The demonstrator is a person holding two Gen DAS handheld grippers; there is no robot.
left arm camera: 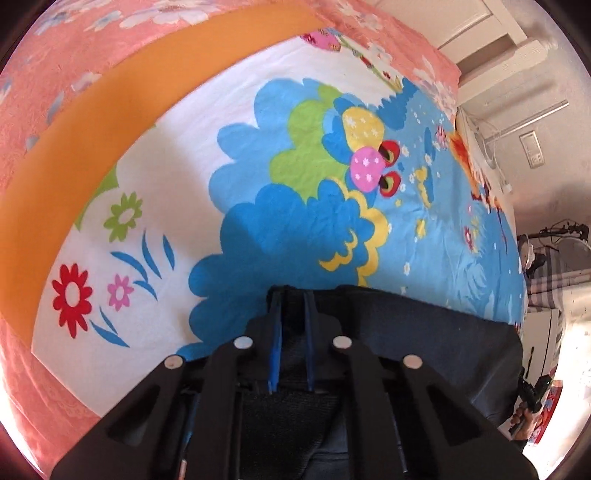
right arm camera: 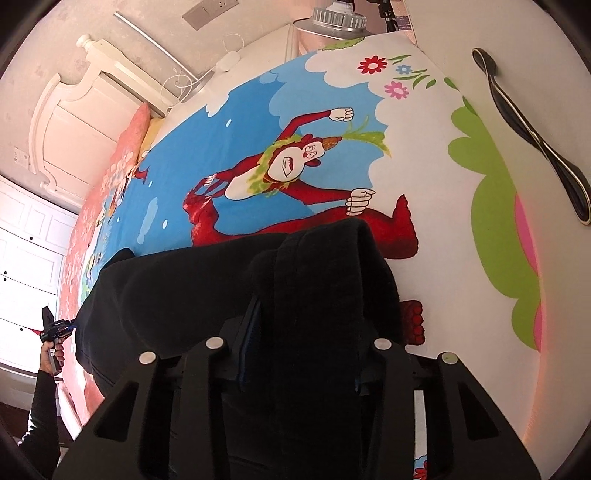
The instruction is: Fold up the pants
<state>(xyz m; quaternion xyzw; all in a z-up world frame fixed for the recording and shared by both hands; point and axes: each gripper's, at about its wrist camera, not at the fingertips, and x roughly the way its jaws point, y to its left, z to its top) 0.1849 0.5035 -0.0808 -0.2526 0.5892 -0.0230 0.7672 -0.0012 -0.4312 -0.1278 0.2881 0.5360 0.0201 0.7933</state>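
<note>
Dark navy pants (left arm camera: 424,332) hang between my two grippers above a bed with a cartoon-print sheet (left arm camera: 295,177). My left gripper (left arm camera: 291,299) is shut on an edge of the pants, its blue fingers (left arm camera: 275,332) pinching the cloth. In the right wrist view the pants (right arm camera: 207,280) drape over my right gripper (right arm camera: 303,295), which is shut on a thick bunch of the cloth; its fingertips are hidden under the fabric. The left gripper with the hand that holds it shows at the far left of the right wrist view (right arm camera: 53,328).
The sheet (right arm camera: 258,122) covers the bed; a pink quilt (left arm camera: 55,74) and an orange band (left arm camera: 92,140) lie beyond it. A dark belt (right arm camera: 535,140) lies on the sheet at the right. A white headboard (right arm camera: 74,110), wardrobe doors (right arm camera: 26,258) and a metal canister (right arm camera: 340,18) stand around the bed.
</note>
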